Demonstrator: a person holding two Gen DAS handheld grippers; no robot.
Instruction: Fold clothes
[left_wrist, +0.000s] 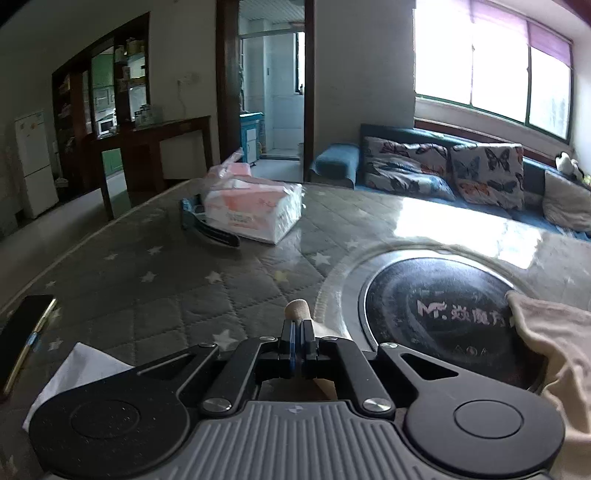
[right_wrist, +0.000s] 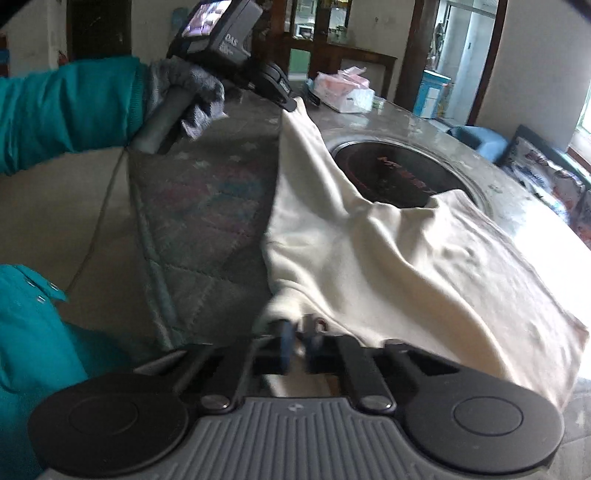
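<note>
A cream garment (right_wrist: 388, 251) lies across the grey quilted table cover (right_wrist: 207, 206) and partly over the round black cooktop (right_wrist: 391, 166). In the right wrist view my right gripper (right_wrist: 299, 332) is shut on the garment's near edge. The left gripper (right_wrist: 291, 103), held by a grey-gloved hand (right_wrist: 199, 99), pinches a far corner and lifts it off the table. In the left wrist view my left gripper (left_wrist: 299, 326) is shut, with a small nub of cream cloth (left_wrist: 297, 308) poking out past its tips. The rest of the garment (left_wrist: 554, 350) hangs at the right edge.
A pink-and-white tissue pack (left_wrist: 255, 214) and a dark clip-like tool (left_wrist: 210, 229) sit at the table's far side. A phone (left_wrist: 22, 332) and a white paper (left_wrist: 77, 369) lie near left. The black cooktop (left_wrist: 436, 314) is inset in the table. A sofa (left_wrist: 461, 173) stands behind.
</note>
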